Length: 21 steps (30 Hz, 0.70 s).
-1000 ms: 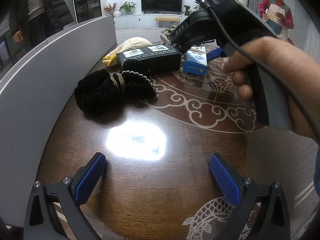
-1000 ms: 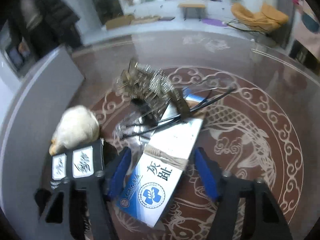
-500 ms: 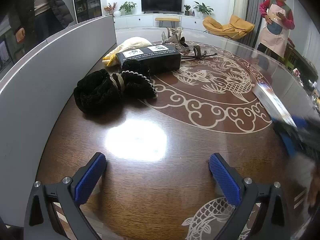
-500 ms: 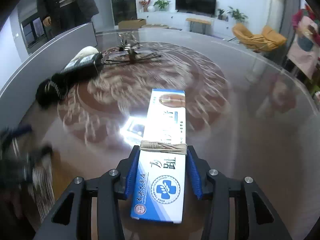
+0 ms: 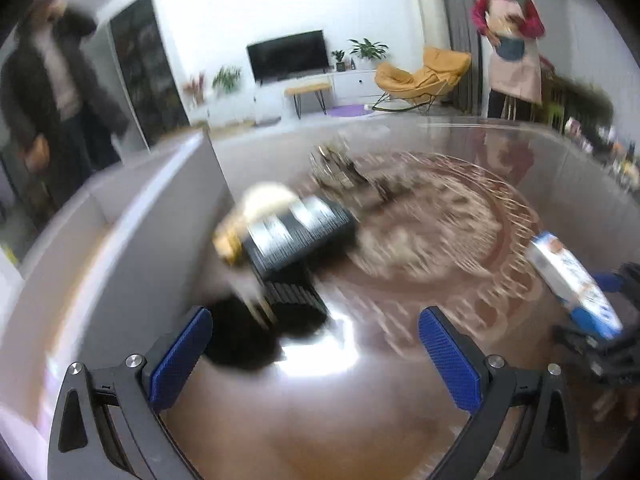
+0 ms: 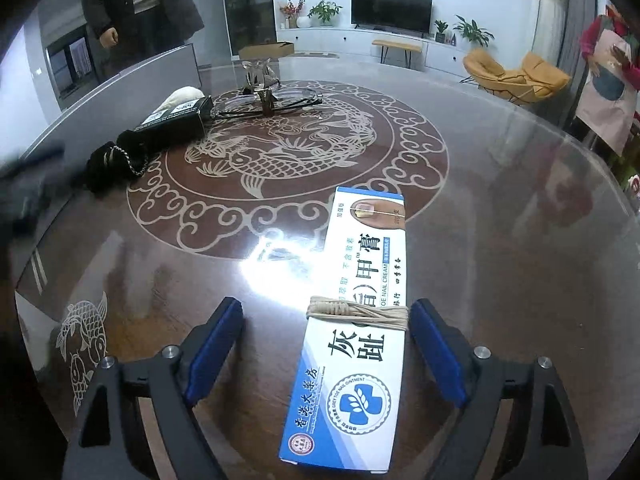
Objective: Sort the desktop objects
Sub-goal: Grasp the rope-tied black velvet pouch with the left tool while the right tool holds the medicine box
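Observation:
A blue and white ointment box with string wound around it lies flat on the round table between the open fingers of my right gripper, close to the right pad. It also shows in the blurred left wrist view. My left gripper is open and empty above the table, facing a black fuzzy pouch, a black box and a white and yellow bundle.
In the right wrist view the black box, black pouch, white bundle, eyeglasses and a spiky hair clip lie at the far left. A grey partition borders the table's left. People stand nearby.
My right gripper has opened and the ointment box now rests on the table. My left gripper has swung forward toward the black pouch and box; its view is motion blurred.

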Each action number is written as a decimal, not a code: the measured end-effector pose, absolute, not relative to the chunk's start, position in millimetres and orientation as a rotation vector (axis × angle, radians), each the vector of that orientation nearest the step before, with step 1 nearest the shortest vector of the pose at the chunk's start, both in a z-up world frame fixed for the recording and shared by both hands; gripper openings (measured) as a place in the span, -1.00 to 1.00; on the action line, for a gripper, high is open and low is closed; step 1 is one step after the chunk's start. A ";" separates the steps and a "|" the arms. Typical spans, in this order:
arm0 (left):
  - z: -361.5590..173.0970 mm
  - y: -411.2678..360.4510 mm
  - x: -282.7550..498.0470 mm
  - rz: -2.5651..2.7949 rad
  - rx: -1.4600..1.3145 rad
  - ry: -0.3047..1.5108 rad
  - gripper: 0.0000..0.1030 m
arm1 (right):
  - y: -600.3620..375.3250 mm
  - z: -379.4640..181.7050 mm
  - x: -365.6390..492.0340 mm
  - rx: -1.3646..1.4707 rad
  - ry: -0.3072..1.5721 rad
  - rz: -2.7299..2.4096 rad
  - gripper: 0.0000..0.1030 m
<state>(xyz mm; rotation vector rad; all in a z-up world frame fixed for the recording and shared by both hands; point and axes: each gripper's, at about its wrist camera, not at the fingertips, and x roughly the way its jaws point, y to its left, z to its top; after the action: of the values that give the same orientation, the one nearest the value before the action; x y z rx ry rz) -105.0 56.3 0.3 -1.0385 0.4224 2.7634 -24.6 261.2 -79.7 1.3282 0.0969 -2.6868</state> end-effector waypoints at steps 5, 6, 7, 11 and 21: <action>-23.7 36.1 -179.2 2.672 -1.267 0.402 1.00 | 261.5 -79.7 -23.3 1.327 0.095 -2.686 0.68; -36.5 27.6 -188.7 2.634 -1.349 0.358 1.00 | 261.7 -79.5 -23.3 1.325 0.090 -2.685 0.68; -44.2 21.9 -191.8 2.606 -1.397 0.320 1.00 | 260.1 -79.8 -25.4 1.325 0.088 -2.684 0.68; -58.7 6.3 -167.6 2.509 -1.446 0.133 1.00 | 261.1 -78.8 -24.5 1.316 0.068 -2.676 0.68; -45.7 32.3 -101.6 2.438 -1.267 0.162 1.00 | 260.8 -77.9 -23.2 1.323 0.082 -2.682 0.68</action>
<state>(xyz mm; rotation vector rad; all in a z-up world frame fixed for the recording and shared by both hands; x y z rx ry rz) -101.6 32.3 -45.7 -1.2670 0.1621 2.4376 -23.2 260.8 -77.9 1.3226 0.0824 -2.6823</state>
